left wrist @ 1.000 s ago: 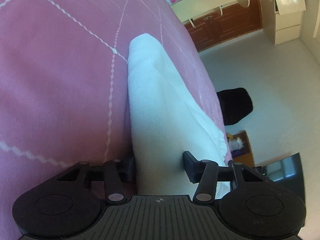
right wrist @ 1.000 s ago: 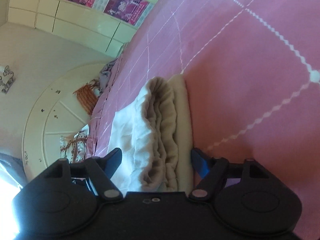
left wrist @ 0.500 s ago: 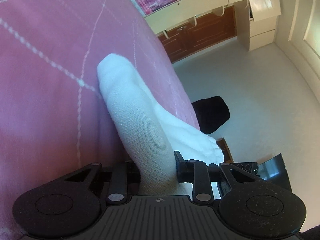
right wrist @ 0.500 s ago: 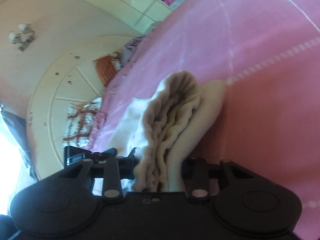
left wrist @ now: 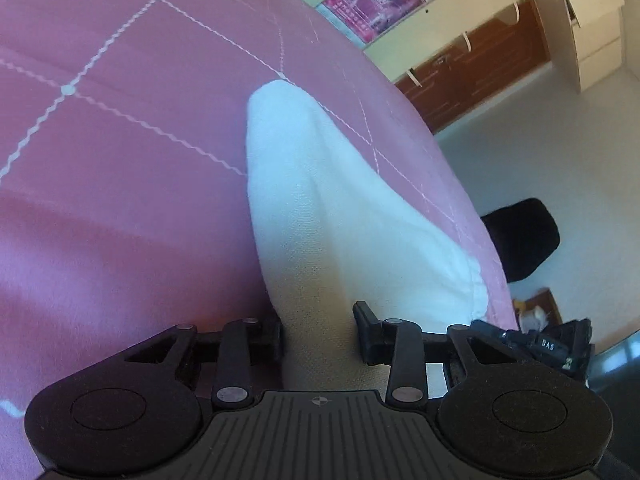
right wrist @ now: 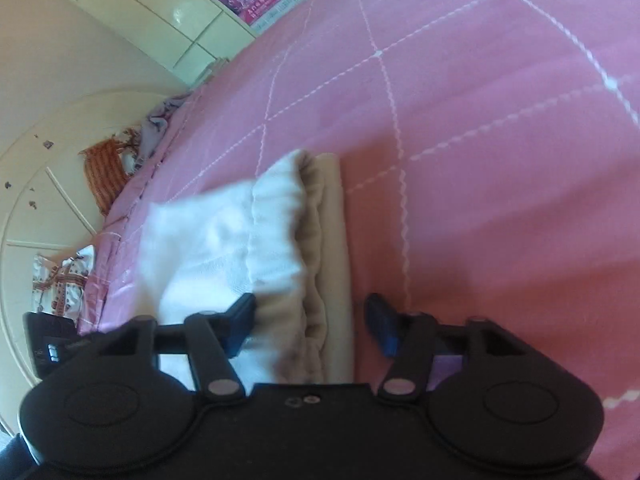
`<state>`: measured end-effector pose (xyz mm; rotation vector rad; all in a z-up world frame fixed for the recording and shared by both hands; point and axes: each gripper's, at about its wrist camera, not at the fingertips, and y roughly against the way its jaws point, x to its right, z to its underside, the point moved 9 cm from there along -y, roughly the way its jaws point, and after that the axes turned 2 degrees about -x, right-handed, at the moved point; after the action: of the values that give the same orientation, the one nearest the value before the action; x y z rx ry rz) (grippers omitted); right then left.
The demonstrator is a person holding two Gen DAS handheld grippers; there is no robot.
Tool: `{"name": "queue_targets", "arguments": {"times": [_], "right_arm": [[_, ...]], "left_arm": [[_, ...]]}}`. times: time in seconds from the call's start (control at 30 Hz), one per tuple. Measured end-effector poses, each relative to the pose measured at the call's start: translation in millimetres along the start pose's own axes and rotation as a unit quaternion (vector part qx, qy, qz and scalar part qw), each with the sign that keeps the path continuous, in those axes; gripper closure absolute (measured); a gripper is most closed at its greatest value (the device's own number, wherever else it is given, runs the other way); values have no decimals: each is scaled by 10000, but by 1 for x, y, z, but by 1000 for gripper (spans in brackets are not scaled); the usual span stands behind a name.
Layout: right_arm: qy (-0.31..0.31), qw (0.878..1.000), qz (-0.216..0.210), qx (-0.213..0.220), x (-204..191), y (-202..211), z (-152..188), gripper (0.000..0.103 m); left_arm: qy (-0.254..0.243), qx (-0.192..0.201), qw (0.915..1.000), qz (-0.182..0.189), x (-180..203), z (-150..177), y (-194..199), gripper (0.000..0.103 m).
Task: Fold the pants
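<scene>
Pants (left wrist: 320, 208) — white, folded into a long thick bundle — lie on a pink bedspread (left wrist: 120, 160) stitched with white diamond lines. In the left wrist view the bundle runs from between the fingers up and away, near the edge of the bed, with its far end rounded. The left gripper (left wrist: 318, 334) has the fold between its fingers; its jaws are opening, and the cloth fills the gap so that both pads appear to touch it. In the right wrist view the pants (right wrist: 280, 248) show their stacked layers, with a gathered waistband on top and a beige edge along the right. The right gripper (right wrist: 312, 322) is opening too — its left finger touches the cloth, while its right finger (right wrist: 380, 320) stands clear of it over the bedspread. A black chair (left wrist: 520, 240) stands on the pale floor beyond the bed.
</scene>
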<state>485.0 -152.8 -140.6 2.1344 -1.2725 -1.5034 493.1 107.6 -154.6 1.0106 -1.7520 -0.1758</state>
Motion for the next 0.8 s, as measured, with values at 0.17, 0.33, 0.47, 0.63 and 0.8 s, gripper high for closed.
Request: {"name": "queue_targets", "arguments": {"times": [0.17, 0.33, 0.47, 0.63, 0.8], "right_arm": [[277, 9987, -100, 409, -17, 35, 12, 46], [192, 9996, 214, 42, -10, 16, 29, 36], [243, 9986, 435, 195, -26, 35, 32, 36], [682, 9943, 408, 709, -60, 94, 51, 12], [1024, 9864, 525, 1177, -101, 156, 84, 0]], "left_arm": [[-457, 351, 9979, -303, 19, 15, 31, 64], [-635, 417, 9921, -998, 13, 24, 45, 55], [-1274, 660, 9799, -1384, 45, 31, 77, 55], [-1726, 883, 9657, -1730, 103, 54, 124, 47], [-2071, 1141, 9528, -1906, 151, 92, 171, 20]]}}
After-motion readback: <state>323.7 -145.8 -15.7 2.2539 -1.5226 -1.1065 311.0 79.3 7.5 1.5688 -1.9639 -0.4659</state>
